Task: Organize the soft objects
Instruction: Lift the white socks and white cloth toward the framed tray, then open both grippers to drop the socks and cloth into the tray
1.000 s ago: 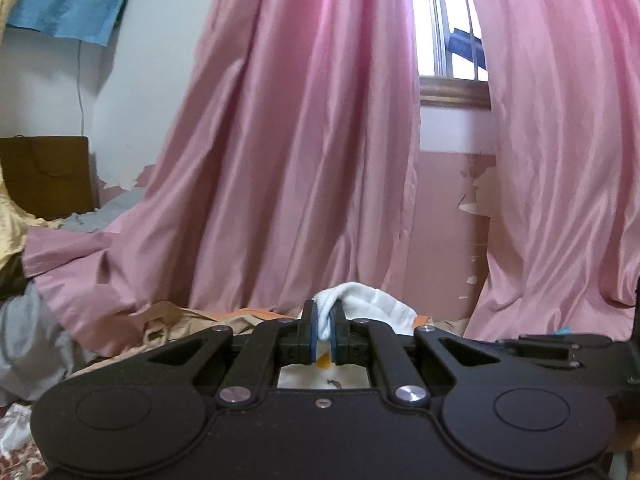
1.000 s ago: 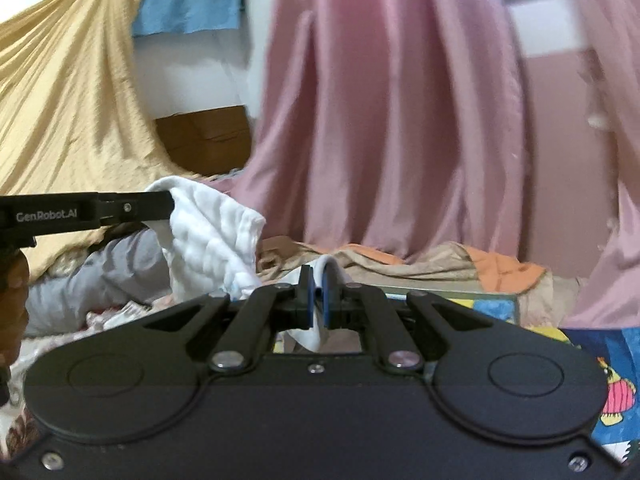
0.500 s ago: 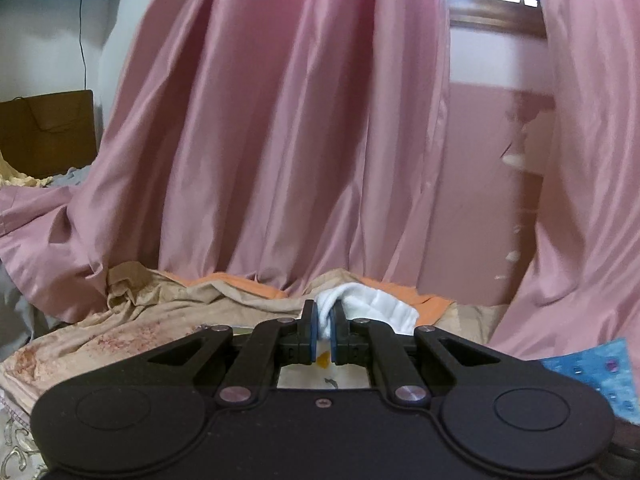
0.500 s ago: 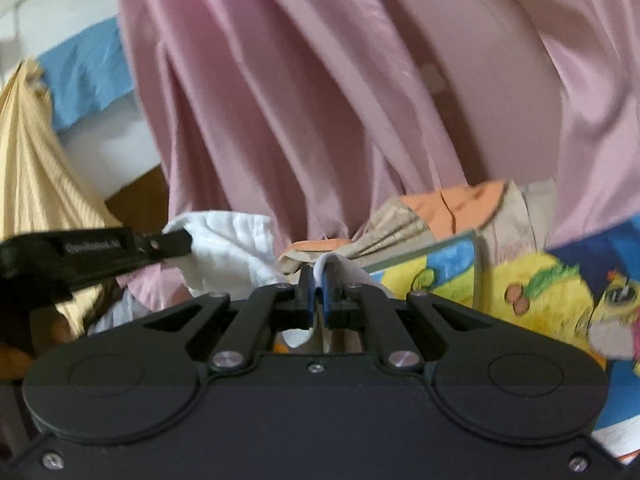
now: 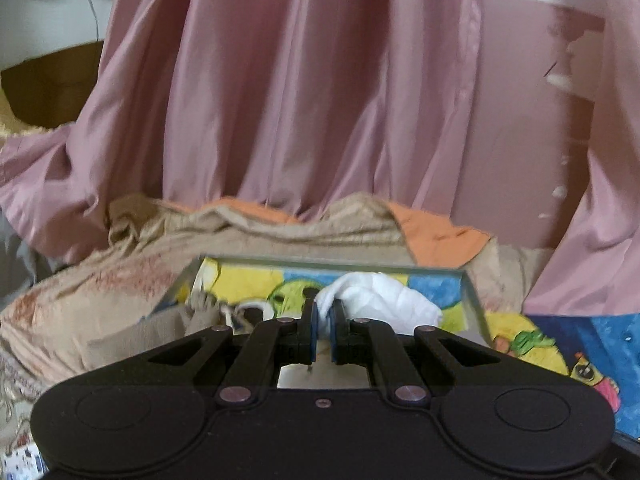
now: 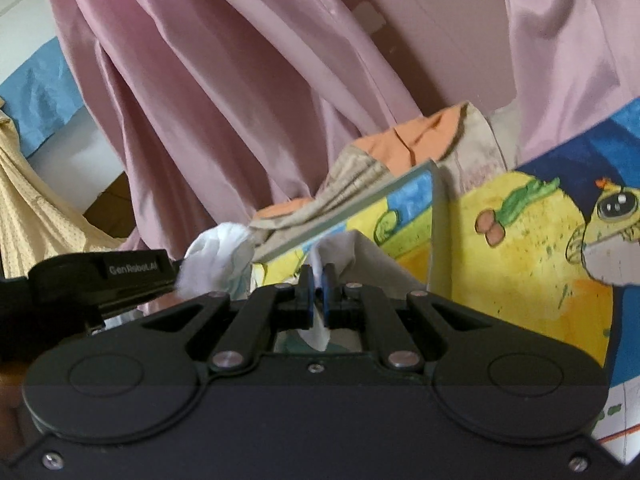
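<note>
Looking at your left tongs [image 5: 324,312] first: they're clenched on a bunched white quilted cloth [image 5: 380,300], and the bulk of it spills out toward 2 o'clock from the blue pads. That cloth hangs over an open shallow box with a grey rim [image 5: 328,262] and a yellow-and-blue cartoon print on its inside. A crumpled beige blanket with orange lining [image 5: 256,236] lies around the box at 10 to 12 o'clock, and the pink satin curtain [image 5: 288,92] fills everything above.

Your right tongs [image 6: 316,284] are pinched tight on white fabric too, a thin fold squeezed between the pads with a tail poking out underneath. I can't tell for sure whether it's the same cloth or a second piece. From the right wrist view, your left tool shows as a black arm coming in from 9 o'clock with the white bundle [image 6: 220,260] at its tip, just beside the box's grey edge [image 6: 344,216]. A bed sheet with a yellow cartoon print on blue [image 6: 540,240] spreads out at 3 o'clock, and the picture is tilted there.
</note>
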The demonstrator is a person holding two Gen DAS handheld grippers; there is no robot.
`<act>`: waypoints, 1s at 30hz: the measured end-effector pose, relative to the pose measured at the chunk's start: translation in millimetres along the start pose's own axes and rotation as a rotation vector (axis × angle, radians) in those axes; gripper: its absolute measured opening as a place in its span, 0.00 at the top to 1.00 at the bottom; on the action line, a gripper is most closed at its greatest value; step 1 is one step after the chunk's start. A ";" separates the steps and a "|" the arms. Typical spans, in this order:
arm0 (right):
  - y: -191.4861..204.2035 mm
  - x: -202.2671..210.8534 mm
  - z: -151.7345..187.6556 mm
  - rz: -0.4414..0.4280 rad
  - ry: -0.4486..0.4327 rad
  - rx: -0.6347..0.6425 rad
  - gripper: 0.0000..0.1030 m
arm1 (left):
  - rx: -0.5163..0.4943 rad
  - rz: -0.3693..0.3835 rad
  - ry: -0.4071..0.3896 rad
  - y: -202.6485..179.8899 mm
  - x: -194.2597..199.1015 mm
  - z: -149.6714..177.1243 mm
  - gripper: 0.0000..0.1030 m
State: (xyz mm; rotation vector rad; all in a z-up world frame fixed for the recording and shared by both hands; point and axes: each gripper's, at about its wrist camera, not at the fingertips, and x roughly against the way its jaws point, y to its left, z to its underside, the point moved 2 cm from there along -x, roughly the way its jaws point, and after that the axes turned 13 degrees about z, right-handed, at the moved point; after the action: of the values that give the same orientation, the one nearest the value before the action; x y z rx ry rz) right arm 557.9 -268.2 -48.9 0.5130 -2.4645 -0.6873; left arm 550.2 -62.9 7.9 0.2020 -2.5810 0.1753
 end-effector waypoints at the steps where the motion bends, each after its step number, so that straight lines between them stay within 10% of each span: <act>1: 0.6 -1.7 1.6 0.005 0.005 0.003 1.00 | 0.005 -0.008 0.010 2.0 -2.2 2.3 0.94; 30: 0.0 -37.7 13.9 0.129 0.062 0.067 0.84 | 0.065 -0.017 0.160 4.4 -48.0 18.3 0.91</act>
State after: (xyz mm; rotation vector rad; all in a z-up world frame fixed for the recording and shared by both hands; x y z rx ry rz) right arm 579.7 -245.1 -73.6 0.3904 -2.4439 -0.5307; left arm 580.6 -56.4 -33.3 0.2245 -2.4164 0.2594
